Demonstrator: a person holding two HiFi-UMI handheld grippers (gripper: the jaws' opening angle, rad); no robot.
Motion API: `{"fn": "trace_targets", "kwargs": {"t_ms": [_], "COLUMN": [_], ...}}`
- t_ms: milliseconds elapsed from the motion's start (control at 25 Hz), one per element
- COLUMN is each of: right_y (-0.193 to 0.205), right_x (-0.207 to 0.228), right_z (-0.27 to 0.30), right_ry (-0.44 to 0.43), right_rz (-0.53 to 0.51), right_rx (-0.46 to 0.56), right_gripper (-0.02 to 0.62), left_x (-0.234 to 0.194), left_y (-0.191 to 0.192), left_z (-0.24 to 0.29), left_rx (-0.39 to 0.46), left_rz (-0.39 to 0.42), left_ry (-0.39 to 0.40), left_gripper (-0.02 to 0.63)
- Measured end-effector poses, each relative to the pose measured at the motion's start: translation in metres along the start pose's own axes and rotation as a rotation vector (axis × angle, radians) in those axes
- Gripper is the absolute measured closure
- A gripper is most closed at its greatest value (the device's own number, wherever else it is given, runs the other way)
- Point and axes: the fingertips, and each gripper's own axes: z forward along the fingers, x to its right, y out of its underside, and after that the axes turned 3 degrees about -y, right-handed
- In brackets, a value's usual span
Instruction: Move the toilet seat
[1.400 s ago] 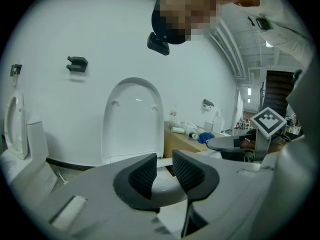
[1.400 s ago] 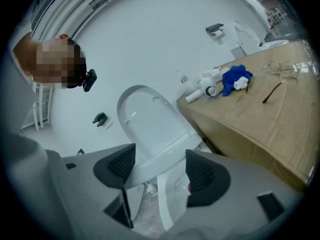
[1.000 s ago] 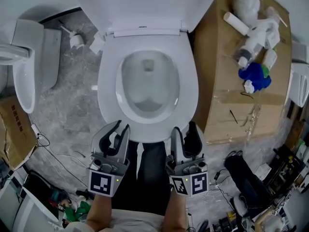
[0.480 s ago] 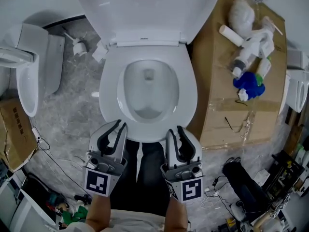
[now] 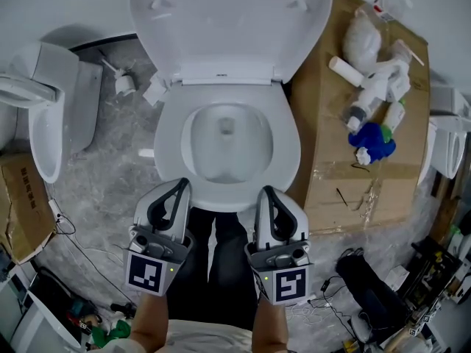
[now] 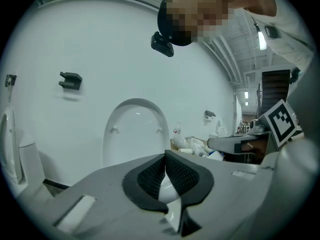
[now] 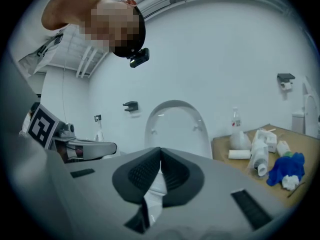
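The white toilet's seat ring [image 5: 168,142] lies down on the bowl, and its lid [image 5: 228,20] stands raised against the wall. Both grippers hover just in front of the bowl's near rim, above the person's legs. My left gripper [image 5: 182,184] and my right gripper [image 5: 266,192] have just been closing and are now shut, with nothing between the jaws. In the left gripper view the shut left gripper [image 6: 165,156] points at the raised lid [image 6: 134,129]. The right gripper view shows the shut right gripper [image 7: 160,151] facing the same lid [image 7: 175,126].
A big cardboard box [image 5: 331,145] stands right of the toilet, with bottles [image 5: 375,87] and a blue cloth [image 5: 377,140] on top. Another white toilet [image 5: 44,116] stands at the left, beside a brown carton [image 5: 18,212]. Cables [image 5: 81,234] and clutter lie on the floor.
Both grippers have drawn back from the bowl's front rim toward the person and risen. The right jaws went from wide apart to shut; the left jaws closed their small gap.
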Motion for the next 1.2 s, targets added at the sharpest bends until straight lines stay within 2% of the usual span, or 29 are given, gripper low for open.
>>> {"fn": "trace_targets", "kwargs": {"t_ms": [240, 520, 1000, 1200], "right_y": [-0.014, -0.036, -0.065, -0.083], "right_x": [0.005, 0.013, 0.029, 0.04], "right_z": [0.015, 0.034, 0.071, 0.089], "right_ry": [-0.03, -0.08, -0.061, -0.045], "right_rz": [-0.031, -0.085, -0.105, -0.136], "right_rx": [0.003, 0.051, 0.08, 0.128], "right_gripper": [0.598, 0.598, 0.598, 0.598], "left_x": [-0.01, -0.021, -0.042, -0.05], "left_y": [-0.016, -0.035, -0.066, -0.078], "left_z": [0.012, 0.029, 0.058, 0.072], "left_rx": [0.014, 0.041, 0.098, 0.123], "left_rz": [-0.003, 0.009, 0.058, 0.074], "left_ry": [0.0, 0.004, -0.03, -0.037], "left_gripper": [0.607, 0.609, 0.609, 0.609]}}
